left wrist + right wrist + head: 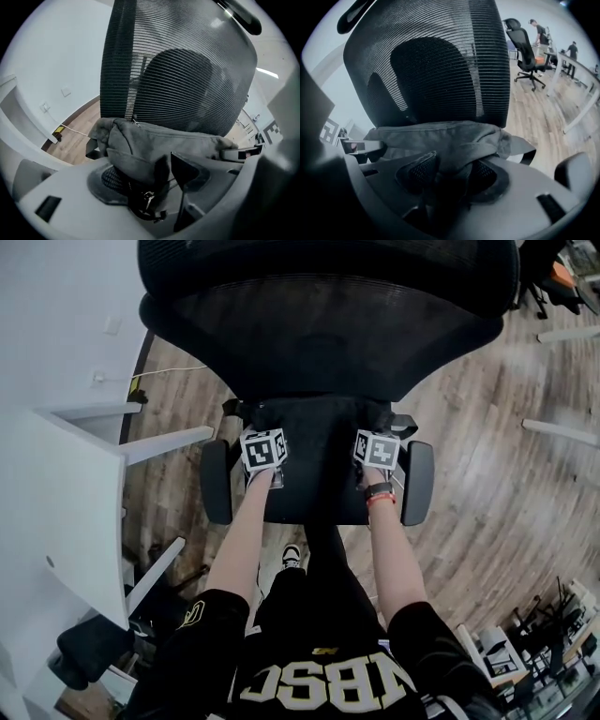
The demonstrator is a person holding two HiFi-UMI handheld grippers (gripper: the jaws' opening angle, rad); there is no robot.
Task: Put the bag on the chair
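A grey fabric bag (pixel 314 416) lies along the back of the black chair's seat (pixel 319 488), against the mesh backrest (pixel 328 315). My left gripper (pixel 265 433) stands over the bag's left part, and my right gripper (pixel 377 433) over its right part. In the left gripper view the bag (pixel 159 140) hangs between the spread jaws of my left gripper (pixel 154 180), with a gap beside the right finger (pixel 183 171). The right gripper view shows a fold of the bag (pixel 440 136) bunched loosely between the open jaws of my right gripper (pixel 450 176). The seat's surface under the bag is hidden.
The chair's armrests (pixel 215 482) (pixel 417 482) flank my hands. A white desk (pixel 56 493) stands at the left. A yellow plug and cable (pixel 58 132) lie by the wall. Another office chair (pixel 525 51) and people (pixel 541 33) are far off on the wooden floor.
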